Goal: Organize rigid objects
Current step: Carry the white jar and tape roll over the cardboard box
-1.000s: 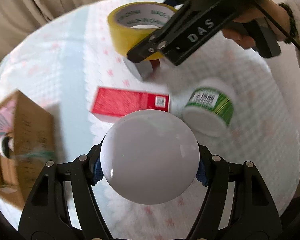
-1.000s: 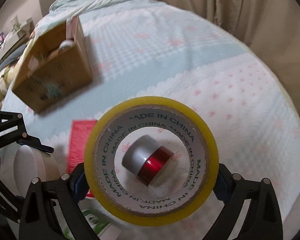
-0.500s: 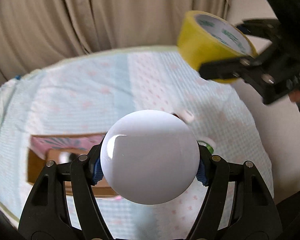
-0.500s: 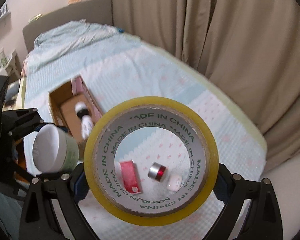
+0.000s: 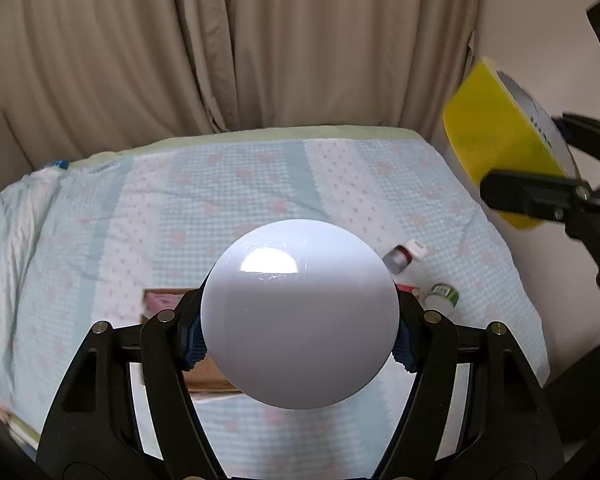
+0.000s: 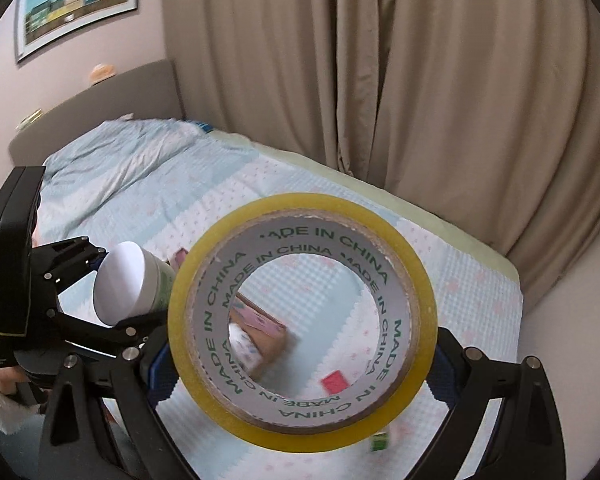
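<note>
My left gripper (image 5: 300, 343) is shut on a white round jar (image 5: 300, 308) with a green label, held high above the bed. My right gripper (image 6: 300, 364) is shut on a yellow tape roll (image 6: 416, 292) with a grey printed core, also held high. In the left wrist view the tape roll (image 5: 496, 148) hangs at the right edge. In the right wrist view the jar (image 6: 124, 284) sits at the left. A cardboard box (image 6: 266, 338) shows through the roll's hole. In the left wrist view that box (image 5: 162, 300) is mostly hidden behind the jar.
Far below, on the pale blue patterned bedspread (image 5: 228, 200), lie a silver and red can (image 5: 398, 259), a small white item (image 5: 415, 246), a green and white jar (image 5: 443, 294) and a red box (image 6: 334, 382). Beige curtains (image 5: 220, 48) hang behind the bed.
Both grippers have risen well above the bed with the jar and the tape roll still gripped. The items on the bedspread now look small and far below, and the curtains fill the background.
</note>
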Tool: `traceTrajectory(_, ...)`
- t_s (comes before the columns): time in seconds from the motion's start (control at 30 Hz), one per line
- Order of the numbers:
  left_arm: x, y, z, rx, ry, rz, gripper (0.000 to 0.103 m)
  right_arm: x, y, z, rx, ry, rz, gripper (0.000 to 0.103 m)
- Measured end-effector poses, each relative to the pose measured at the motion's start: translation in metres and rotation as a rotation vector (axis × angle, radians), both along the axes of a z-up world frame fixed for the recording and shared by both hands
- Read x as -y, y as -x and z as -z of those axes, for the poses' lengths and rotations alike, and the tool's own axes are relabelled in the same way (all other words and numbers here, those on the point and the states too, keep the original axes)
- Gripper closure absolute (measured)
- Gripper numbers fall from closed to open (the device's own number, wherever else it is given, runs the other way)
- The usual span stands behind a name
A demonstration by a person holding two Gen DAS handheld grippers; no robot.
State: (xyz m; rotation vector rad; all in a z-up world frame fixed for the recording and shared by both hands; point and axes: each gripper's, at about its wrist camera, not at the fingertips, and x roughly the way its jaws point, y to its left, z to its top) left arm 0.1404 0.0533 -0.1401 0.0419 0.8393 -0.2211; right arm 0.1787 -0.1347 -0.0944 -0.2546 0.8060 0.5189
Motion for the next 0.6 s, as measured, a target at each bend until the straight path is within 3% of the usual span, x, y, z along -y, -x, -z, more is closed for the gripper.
traceTrajectory(0.13,-0.054,-0.005,0.004,-0.025,0.017,0.031,0.036,-0.043,0.006,0.01,-0.041,-0.03,0.104,0.007)
traceTrajectory(0.37,-0.131,-0.025,0.031,-0.078,-0.028,0.079,0.036,-0.12,0.002,0.046,-0.137,-0.065,0.258,0.007)
traceTrajectory(0.6,-0.168,-0.053,0.078,-0.177,-0.072,0.099,0.036,-0.164,-0.006,0.108,-0.271,-0.071,0.382,0.007)
